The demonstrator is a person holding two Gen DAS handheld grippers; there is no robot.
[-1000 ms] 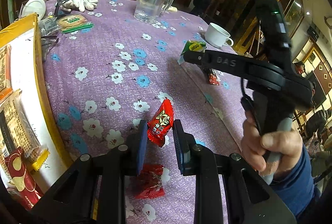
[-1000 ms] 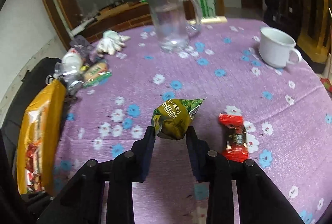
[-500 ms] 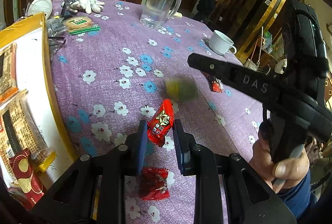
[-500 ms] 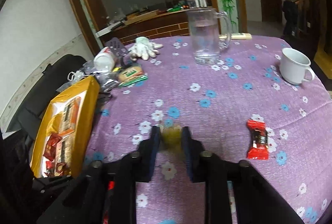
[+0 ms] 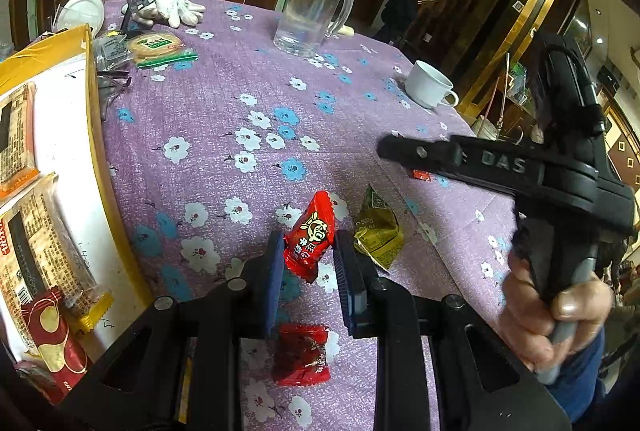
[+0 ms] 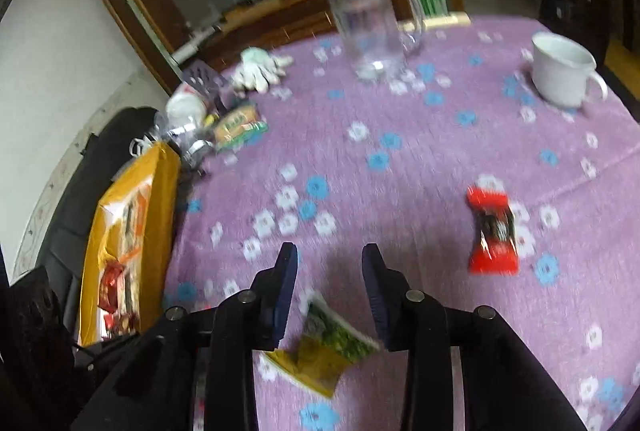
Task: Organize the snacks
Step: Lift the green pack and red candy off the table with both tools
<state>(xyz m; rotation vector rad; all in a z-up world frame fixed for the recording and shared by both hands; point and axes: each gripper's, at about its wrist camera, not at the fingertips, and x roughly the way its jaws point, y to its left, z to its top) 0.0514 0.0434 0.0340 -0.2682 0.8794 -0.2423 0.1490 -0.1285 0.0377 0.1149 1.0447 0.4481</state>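
Observation:
My left gripper [image 5: 306, 257] is shut on a red candy packet [image 5: 311, 239] and holds it above the purple flowered tablecloth [image 5: 224, 103]. A second red packet [image 5: 301, 354] lies on the cloth under its fingers. A green-yellow pea snack packet [image 5: 376, 233] lies on the cloth just right of the left gripper; in the right wrist view it [image 6: 324, 347] lies below my right gripper [image 6: 330, 263], which is open and empty above it. A red and black candy [image 6: 493, 231] lies to the right. The yellow snack box [image 5: 48, 167] holds several packets at the left.
A glass water mug [image 5: 310, 15] and a white cup [image 5: 430, 85] stand at the far side. White gloves [image 5: 168, 9], a wrapped biscuit [image 5: 158, 47], a white lid [image 5: 80, 11] and clutter sit at the far left. The table edge curves off at the right.
My right gripper came toward the left gripper with the green packet, opened and let it go; the packet now lies on the cloth. The left gripper keeps its hold on the red candy.

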